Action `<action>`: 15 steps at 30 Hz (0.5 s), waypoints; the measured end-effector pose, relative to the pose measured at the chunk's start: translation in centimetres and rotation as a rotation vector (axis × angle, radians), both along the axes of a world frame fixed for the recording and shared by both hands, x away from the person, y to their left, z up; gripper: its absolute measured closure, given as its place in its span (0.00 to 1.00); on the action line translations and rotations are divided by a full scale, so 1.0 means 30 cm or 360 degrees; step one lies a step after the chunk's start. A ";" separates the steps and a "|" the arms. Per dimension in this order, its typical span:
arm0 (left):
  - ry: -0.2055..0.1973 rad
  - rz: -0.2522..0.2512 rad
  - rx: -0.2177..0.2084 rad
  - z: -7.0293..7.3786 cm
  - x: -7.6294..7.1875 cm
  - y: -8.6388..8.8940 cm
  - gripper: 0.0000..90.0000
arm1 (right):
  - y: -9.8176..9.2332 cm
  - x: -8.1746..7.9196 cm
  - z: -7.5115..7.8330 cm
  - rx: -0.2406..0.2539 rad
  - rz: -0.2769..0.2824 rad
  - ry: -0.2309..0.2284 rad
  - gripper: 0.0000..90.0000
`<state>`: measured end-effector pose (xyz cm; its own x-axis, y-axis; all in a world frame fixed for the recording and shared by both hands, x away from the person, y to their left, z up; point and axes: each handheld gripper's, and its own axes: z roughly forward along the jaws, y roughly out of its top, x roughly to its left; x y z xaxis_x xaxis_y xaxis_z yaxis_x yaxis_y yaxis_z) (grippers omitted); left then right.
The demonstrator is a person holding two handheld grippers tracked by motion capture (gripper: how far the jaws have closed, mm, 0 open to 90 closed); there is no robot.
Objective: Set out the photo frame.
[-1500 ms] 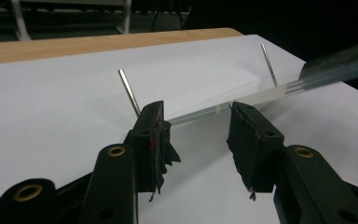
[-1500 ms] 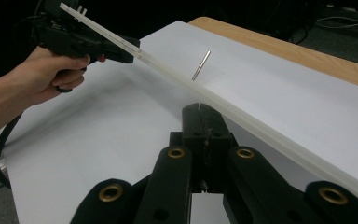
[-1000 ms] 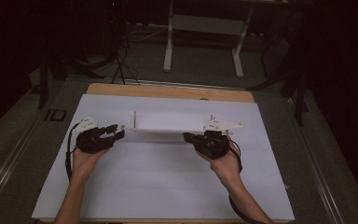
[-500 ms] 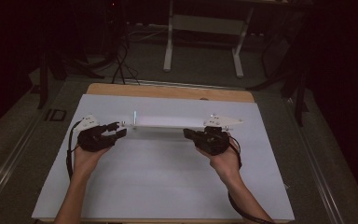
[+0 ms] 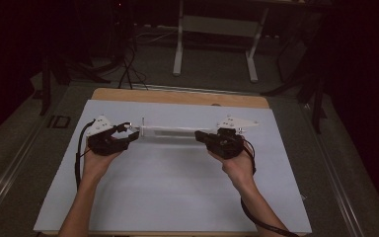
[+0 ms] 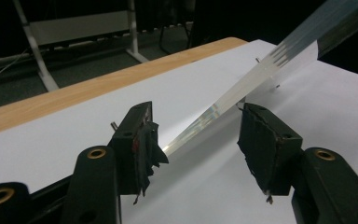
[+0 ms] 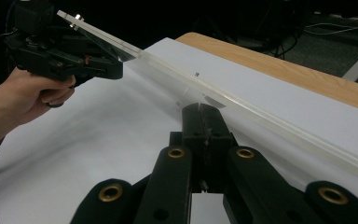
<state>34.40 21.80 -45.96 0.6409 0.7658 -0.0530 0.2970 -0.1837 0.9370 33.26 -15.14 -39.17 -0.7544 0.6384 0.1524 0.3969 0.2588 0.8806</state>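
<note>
A long clear plastic strip [image 5: 170, 131] hangs level just above the white sheet [image 5: 177, 192], between my two grippers. My right gripper [image 5: 201, 137] is shut on its right end; in the right gripper view the jaws [image 7: 200, 114] stand pressed together at the edge of the strip [image 7: 261, 114]. My left gripper [image 5: 131, 134] is at the strip's left end. Its jaws have just been opening. In the left gripper view [image 6: 198, 140] the end of the strip [image 6: 242, 88] lies between the pads [image 6: 261, 144] with a gap on each side.
The white sheet covers a wooden table [image 5: 177, 97] whose bare edge shows at the back. Beyond it stand a metal frame's legs [image 5: 249, 59] and loose cables [image 5: 128, 69] on a dark floor. A person's hand [image 7: 23, 100] holds the left gripper [image 7: 65, 58].
The left gripper's jaws have spread wider and come off the strip's end, and that hand has lifted slightly. The right gripper and the strip have stayed put.
</note>
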 end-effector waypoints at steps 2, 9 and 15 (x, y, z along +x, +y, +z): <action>-0.0003 -0.0017 -0.0009 0.007 0.005 -0.004 0.49 | 0.001 0.004 0.003 -0.0001 -0.0006 -0.0002 1.00; -0.0026 -0.0053 -0.0006 0.021 0.023 -0.027 0.49 | 0.003 0.019 0.009 0.0019 -0.0026 -0.0002 1.00; -0.0033 -0.0061 -0.0007 0.027 0.033 -0.036 0.55 | 0.000 0.030 0.016 0.0013 -0.0053 -0.0016 1.00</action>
